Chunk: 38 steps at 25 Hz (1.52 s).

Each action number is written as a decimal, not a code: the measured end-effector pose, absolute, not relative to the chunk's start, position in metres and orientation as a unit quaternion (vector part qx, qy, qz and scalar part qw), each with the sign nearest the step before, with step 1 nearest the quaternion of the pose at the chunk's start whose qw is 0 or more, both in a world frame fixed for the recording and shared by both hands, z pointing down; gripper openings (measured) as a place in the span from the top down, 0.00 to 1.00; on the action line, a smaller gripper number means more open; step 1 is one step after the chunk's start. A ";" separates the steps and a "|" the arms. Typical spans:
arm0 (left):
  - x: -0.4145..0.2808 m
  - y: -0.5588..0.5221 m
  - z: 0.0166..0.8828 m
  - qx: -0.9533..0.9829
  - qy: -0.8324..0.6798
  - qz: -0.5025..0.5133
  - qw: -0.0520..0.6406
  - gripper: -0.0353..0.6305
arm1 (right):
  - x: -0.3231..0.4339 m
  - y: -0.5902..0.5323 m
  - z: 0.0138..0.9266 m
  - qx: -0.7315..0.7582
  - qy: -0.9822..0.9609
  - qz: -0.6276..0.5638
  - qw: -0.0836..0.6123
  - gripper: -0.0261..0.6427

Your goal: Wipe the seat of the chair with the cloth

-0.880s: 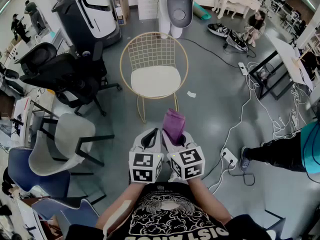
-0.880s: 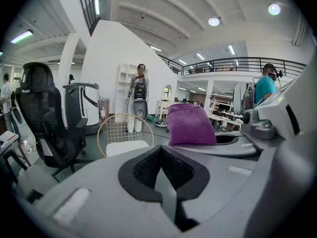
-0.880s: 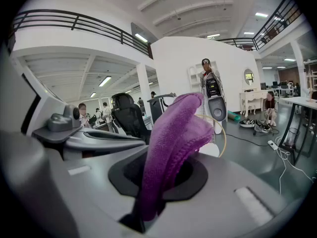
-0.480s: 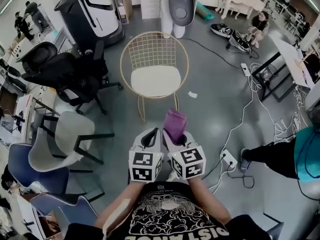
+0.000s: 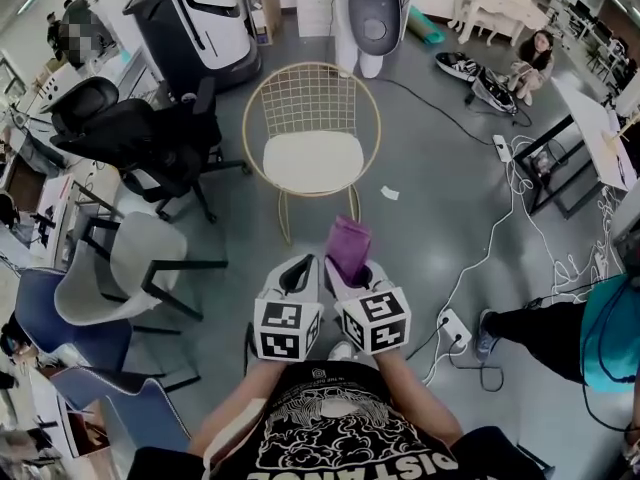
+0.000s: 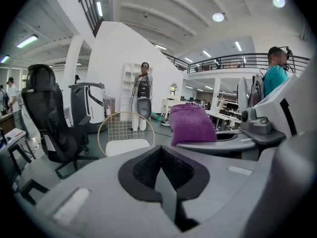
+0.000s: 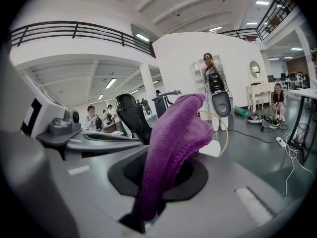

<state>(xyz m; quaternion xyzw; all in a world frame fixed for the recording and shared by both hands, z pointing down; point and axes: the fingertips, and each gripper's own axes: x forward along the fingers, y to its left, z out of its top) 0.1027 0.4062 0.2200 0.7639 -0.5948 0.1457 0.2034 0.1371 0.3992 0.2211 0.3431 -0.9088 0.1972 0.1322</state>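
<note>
A gold wire chair (image 5: 312,108) with a white seat cushion (image 5: 312,162) stands on the grey floor ahead of me; it also shows small in the left gripper view as the chair (image 6: 125,133). My right gripper (image 5: 352,266) is shut on a folded purple cloth (image 5: 349,247), which sticks up from its jaws and fills the middle of the right gripper view as the cloth (image 7: 171,148). My left gripper (image 5: 298,271) is held close beside the right one, shut with nothing in it. Both grippers are well short of the chair, near my chest.
A black office chair (image 5: 140,138) and a pale chair (image 5: 130,268) stand at the left. Cables and a power strip (image 5: 455,330) lie on the floor at the right. A white robot base (image 5: 375,18) stands behind the wire chair. A person's leg (image 5: 540,323) is at the right.
The view has shifted a little; the wire chair sits slightly farther right in the frame. Both grippers stay together with the cloth still held.
</note>
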 end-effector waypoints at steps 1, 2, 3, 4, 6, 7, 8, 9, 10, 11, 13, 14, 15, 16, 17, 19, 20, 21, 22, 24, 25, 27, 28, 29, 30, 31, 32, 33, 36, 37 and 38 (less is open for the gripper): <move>0.102 0.405 0.220 0.762 -0.597 0.146 0.204 0.95 | 0.137 0.398 0.221 0.340 -0.910 0.198 0.132 0.87; 0.102 0.404 0.221 0.760 -0.600 0.146 0.205 0.95 | 0.137 0.397 0.222 0.337 -0.911 0.199 0.131 0.87; 0.101 0.403 0.222 0.758 -0.601 0.146 0.205 0.95 | 0.136 0.396 0.223 0.334 -0.912 0.200 0.131 0.87; 0.100 0.402 0.223 0.757 -0.602 0.146 0.206 0.95 | 0.136 0.395 0.224 0.333 -0.912 0.201 0.132 0.87; 0.100 0.397 0.226 0.756 -0.603 0.145 0.208 0.95 | 0.135 0.391 0.227 0.331 -0.912 0.202 0.132 0.87; 0.100 0.395 0.227 0.756 -0.603 0.146 0.209 0.95 | 0.135 0.388 0.228 0.330 -0.912 0.203 0.133 0.87; 0.101 0.392 0.229 0.757 -0.601 0.147 0.211 0.95 | 0.135 0.385 0.230 0.331 -0.911 0.204 0.134 0.87; 0.101 0.389 0.231 0.757 -0.599 0.148 0.214 0.95 | 0.135 0.382 0.232 0.333 -0.910 0.206 0.136 0.87; 0.101 0.386 0.233 0.758 -0.597 0.148 0.216 0.95 | 0.135 0.378 0.234 0.334 -0.909 0.208 0.139 0.87; 0.099 0.381 0.235 0.758 -0.596 0.148 0.219 0.95 | 0.134 0.374 0.236 0.335 -0.908 0.209 0.141 0.87; 0.093 0.371 0.240 0.758 -0.595 0.146 0.223 0.95 | 0.128 0.366 0.241 0.334 -0.907 0.210 0.145 0.87; 0.090 0.365 0.242 0.758 -0.595 0.145 0.224 0.95 | 0.124 0.361 0.243 0.334 -0.907 0.211 0.148 0.87; 0.086 0.359 0.243 0.759 -0.593 0.144 0.226 0.95 | 0.120 0.355 0.245 0.334 -0.906 0.211 0.150 0.87; 0.083 0.352 0.245 0.760 -0.591 0.143 0.227 0.95 | 0.116 0.349 0.247 0.335 -0.905 0.212 0.153 0.87; 0.080 0.345 0.247 0.762 -0.589 0.143 0.229 0.95 | 0.112 0.343 0.250 0.336 -0.904 0.213 0.155 0.87; 0.070 0.330 0.251 0.763 -0.585 0.143 0.234 0.95 | 0.101 0.328 0.254 0.338 -0.902 0.215 0.160 0.87; 0.064 0.323 0.253 0.763 -0.584 0.143 0.236 0.95 | 0.096 0.321 0.256 0.339 -0.901 0.216 0.163 0.87; 0.057 0.315 0.255 0.764 -0.582 0.143 0.239 0.95 | 0.089 0.314 0.258 0.340 -0.900 0.217 0.165 0.87; 0.050 0.307 0.257 0.764 -0.581 0.144 0.241 0.95 | 0.082 0.306 0.259 0.341 -0.899 0.219 0.167 0.87; 0.036 0.291 0.259 0.766 -0.576 0.144 0.246 0.95 | 0.068 0.290 0.261 0.344 -0.896 0.222 0.171 0.87; 0.029 0.284 0.260 0.767 -0.574 0.145 0.249 0.95 | 0.061 0.283 0.262 0.346 -0.895 0.224 0.172 0.87; 0.016 0.270 0.263 0.769 -0.568 0.146 0.256 0.95 | 0.047 0.268 0.264 0.350 -0.892 0.228 0.176 0.87; 0.009 0.263 0.264 0.770 -0.565 0.147 0.259 0.95 | 0.040 0.261 0.265 0.352 -0.890 0.229 0.179 0.87; 0.002 0.257 0.265 0.771 -0.562 0.147 0.261 0.95 | 0.033 0.254 0.265 0.354 -0.888 0.231 0.182 0.87; -0.005 0.250 0.264 0.772 -0.560 0.147 0.263 0.95 | 0.026 0.248 0.265 0.355 -0.886 0.232 0.186 0.87; -0.012 0.244 0.264 0.773 -0.558 0.146 0.265 0.95 | 0.018 0.242 0.265 0.356 -0.885 0.232 0.189 0.87; -0.020 0.237 0.263 0.774 -0.556 0.145 0.266 0.95 | 0.011 0.236 0.265 0.357 -0.885 0.230 0.191 0.87; -0.027 0.230 0.262 0.776 -0.554 0.144 0.266 0.95 | 0.004 0.230 0.264 0.358 -0.885 0.228 0.192 0.87; -0.049 0.211 0.260 0.778 -0.551 0.141 0.268 0.95 | -0.016 0.213 0.262 0.362 -0.883 0.225 0.196 0.87; -0.056 0.205 0.260 0.778 -0.551 0.140 0.268 0.95 | -0.022 0.208 0.261 0.363 -0.882 0.224 0.198 0.87; -0.063 0.200 0.259 0.778 -0.550 0.139 0.269 0.95 | -0.029 0.202 0.261 0.364 -0.882 0.223 0.199 0.87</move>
